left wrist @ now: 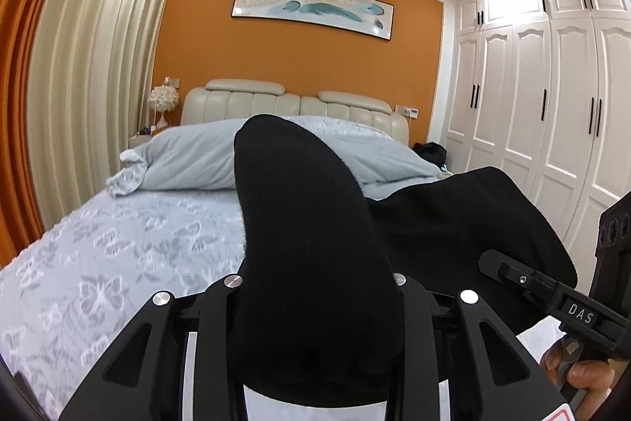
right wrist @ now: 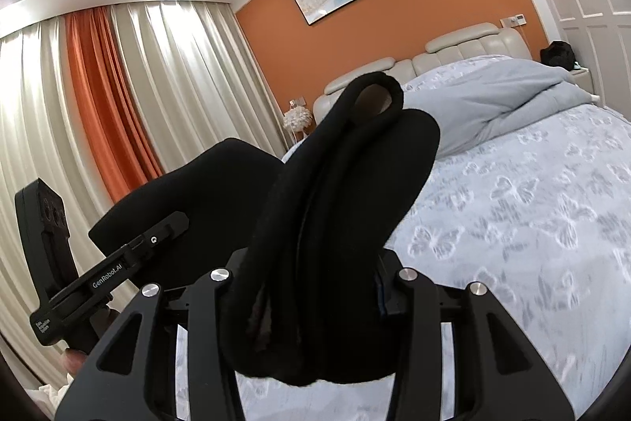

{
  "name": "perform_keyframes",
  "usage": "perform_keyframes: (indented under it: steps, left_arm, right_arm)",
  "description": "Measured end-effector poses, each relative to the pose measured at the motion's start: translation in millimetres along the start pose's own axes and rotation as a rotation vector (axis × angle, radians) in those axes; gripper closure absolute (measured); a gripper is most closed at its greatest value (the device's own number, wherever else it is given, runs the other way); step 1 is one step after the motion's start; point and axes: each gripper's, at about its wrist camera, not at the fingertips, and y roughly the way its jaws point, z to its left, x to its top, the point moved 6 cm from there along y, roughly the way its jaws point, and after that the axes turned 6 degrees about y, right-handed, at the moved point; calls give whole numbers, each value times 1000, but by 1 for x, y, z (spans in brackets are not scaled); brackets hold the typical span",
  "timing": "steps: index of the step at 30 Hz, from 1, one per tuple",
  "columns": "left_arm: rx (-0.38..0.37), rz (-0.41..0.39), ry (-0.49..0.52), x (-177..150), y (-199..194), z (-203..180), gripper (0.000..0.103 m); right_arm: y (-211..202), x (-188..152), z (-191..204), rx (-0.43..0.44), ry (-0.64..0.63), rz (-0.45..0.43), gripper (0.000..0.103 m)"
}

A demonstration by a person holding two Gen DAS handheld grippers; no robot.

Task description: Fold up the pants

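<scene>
Black pants [left wrist: 307, 223] are clamped in the left gripper [left wrist: 315, 302] and, as a thicker bunched hem, in the right gripper [right wrist: 311, 287], held over the butterfly-print bed [left wrist: 118, 243]; soft, light, floppy cloth, best gripped at the edges.

The room is brightly lit from the ceiling, with glare washed over the white wardrobe [left wrist: 544, 73]. Straight lines are bent by fisheye distortion toward dark vignetted corners. The butterfly bedspread [right wrist: 512, 223] is smeared by blur.
</scene>
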Motion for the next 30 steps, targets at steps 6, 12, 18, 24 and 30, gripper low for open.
perform_keyframes:
  steps: [6, 12, 18, 24, 30]
  left_arm:
    - [9, 0, -9, 20, 55, 12, 74]
    - [40, -7, 15, 18, 117, 23, 73]
    - [52, 52, -14, -7, 181, 40, 73]
    - [66, 133, -36, -54, 241, 58, 73]
    - [54, 355, -98, -146, 301, 78, 65]
  right_arm:
    - [53, 28, -36, 12, 23, 14, 62]
    - [106, 34, -67, 0, 17, 35, 62]
    - [167, 17, -109, -25, 40, 99, 62]
    - [216, -23, -164, -56, 99, 161, 61]
    - [247, -109, -248, -238, 235, 412, 51]
